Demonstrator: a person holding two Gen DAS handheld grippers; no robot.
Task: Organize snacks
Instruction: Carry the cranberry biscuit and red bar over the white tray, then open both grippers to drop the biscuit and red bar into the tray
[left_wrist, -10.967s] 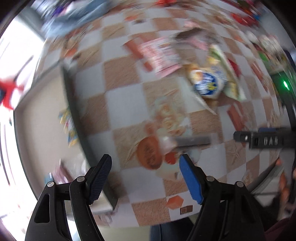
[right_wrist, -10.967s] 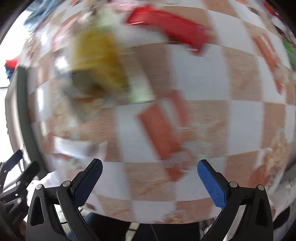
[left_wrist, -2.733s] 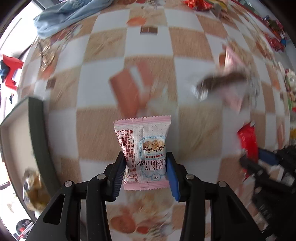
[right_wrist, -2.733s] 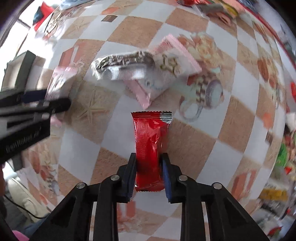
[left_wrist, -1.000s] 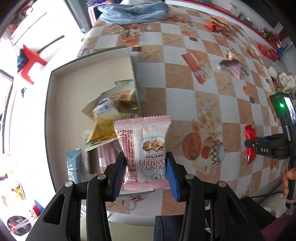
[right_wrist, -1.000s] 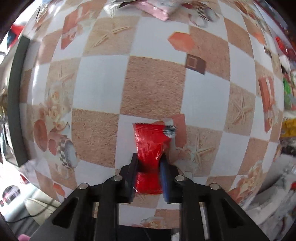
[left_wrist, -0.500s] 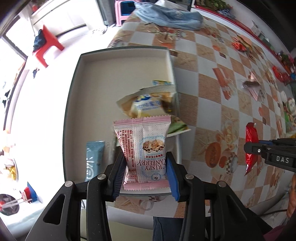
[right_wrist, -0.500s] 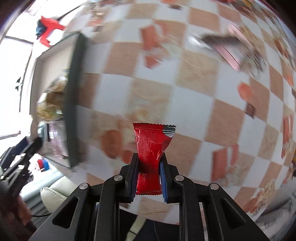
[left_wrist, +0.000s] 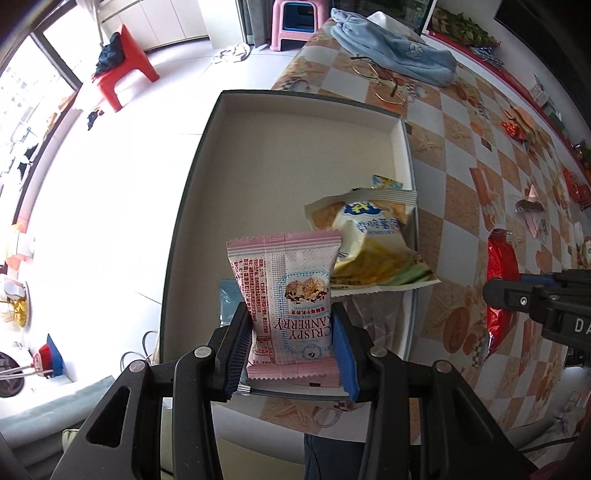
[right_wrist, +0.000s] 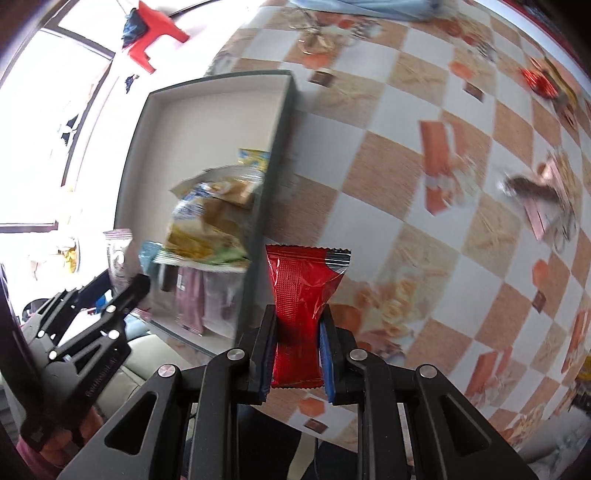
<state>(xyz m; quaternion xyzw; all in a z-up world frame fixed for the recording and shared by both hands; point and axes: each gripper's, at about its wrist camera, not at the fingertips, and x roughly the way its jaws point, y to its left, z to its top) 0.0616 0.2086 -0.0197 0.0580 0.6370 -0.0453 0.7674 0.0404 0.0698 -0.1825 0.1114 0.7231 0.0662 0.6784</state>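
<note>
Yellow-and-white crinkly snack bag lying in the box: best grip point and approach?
Take the yellow-and-white crinkly snack bag by its crimped bottom seal, which overhangs the grey-walled cardboard box wall on the table side. Come from that side, probably with jaws across the flat seal. The puffed middle looks harder to pinch, and other packets lie beneath it.

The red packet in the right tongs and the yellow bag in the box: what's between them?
Only the box's dark side wall separates the red packet from the yellow bag, seen in the right wrist view.

The pink snack packet (left_wrist: 286, 299) reads "CRISPY ...ANBERRY", its first letters hidden.
</note>
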